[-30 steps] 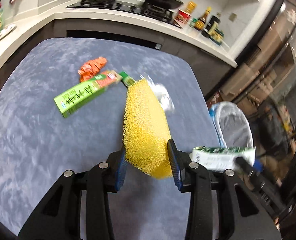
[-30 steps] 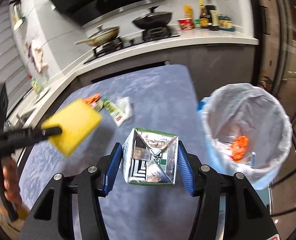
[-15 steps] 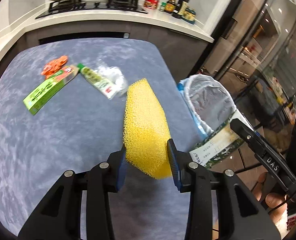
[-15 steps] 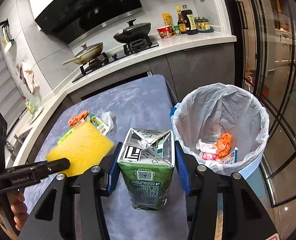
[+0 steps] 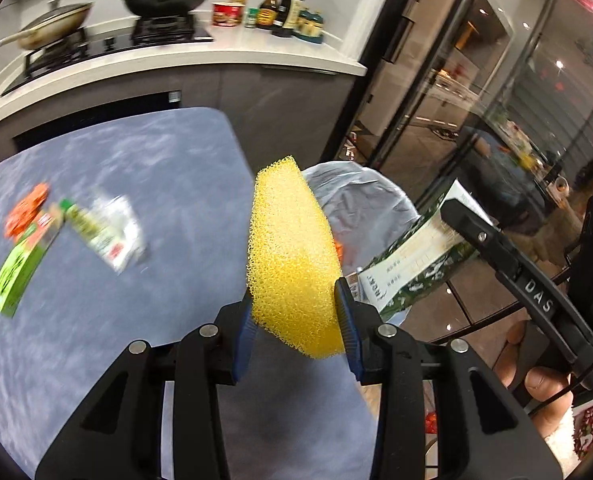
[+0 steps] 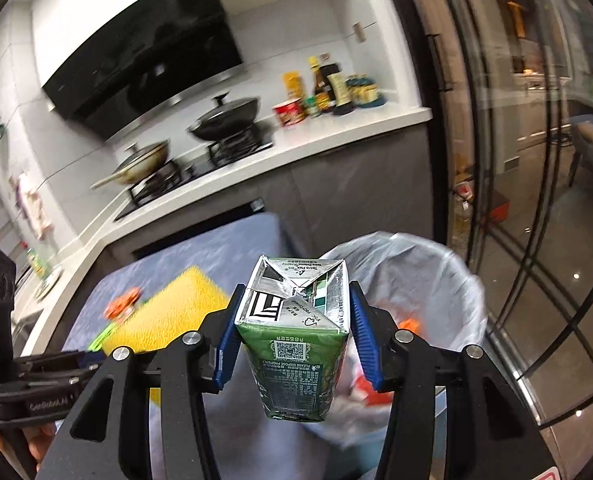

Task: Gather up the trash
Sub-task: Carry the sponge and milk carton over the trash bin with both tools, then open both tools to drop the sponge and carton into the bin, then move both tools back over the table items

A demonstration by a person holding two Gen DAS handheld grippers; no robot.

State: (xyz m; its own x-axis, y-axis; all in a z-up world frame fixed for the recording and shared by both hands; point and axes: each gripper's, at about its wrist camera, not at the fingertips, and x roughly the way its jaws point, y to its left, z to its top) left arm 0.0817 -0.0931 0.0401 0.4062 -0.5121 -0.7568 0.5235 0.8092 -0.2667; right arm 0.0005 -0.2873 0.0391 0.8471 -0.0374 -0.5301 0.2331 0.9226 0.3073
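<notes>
**mod_k:** Trash update, left wrist view first: the yellow sponge (image 5: 292, 256) is pinched between the left gripper (image 5: 294, 334) pads, and the lined bin (image 5: 360, 204) that sat off to the side a second ago now sits right behind the sponge. Table edge is nearly under the fingers. Green box (image 5: 18, 272), orange wrapper (image 5: 26, 212) and the clear packet (image 5: 108, 232) are left on the blue table (image 5: 136, 168), well away from the bin.

**tinfoil22:** Right wrist view agrees. The right gripper (image 6: 292, 338) is clamped on the green carton (image 6: 296, 332), and the carton has gone from over the table to hanging in front of the bin's near rim, bin mouth just beyond it. Older trash already inside the bin.

**mod_k:** So both loads look about ready to drop, I'd guess. Three bits on the table remain after that.
</notes>
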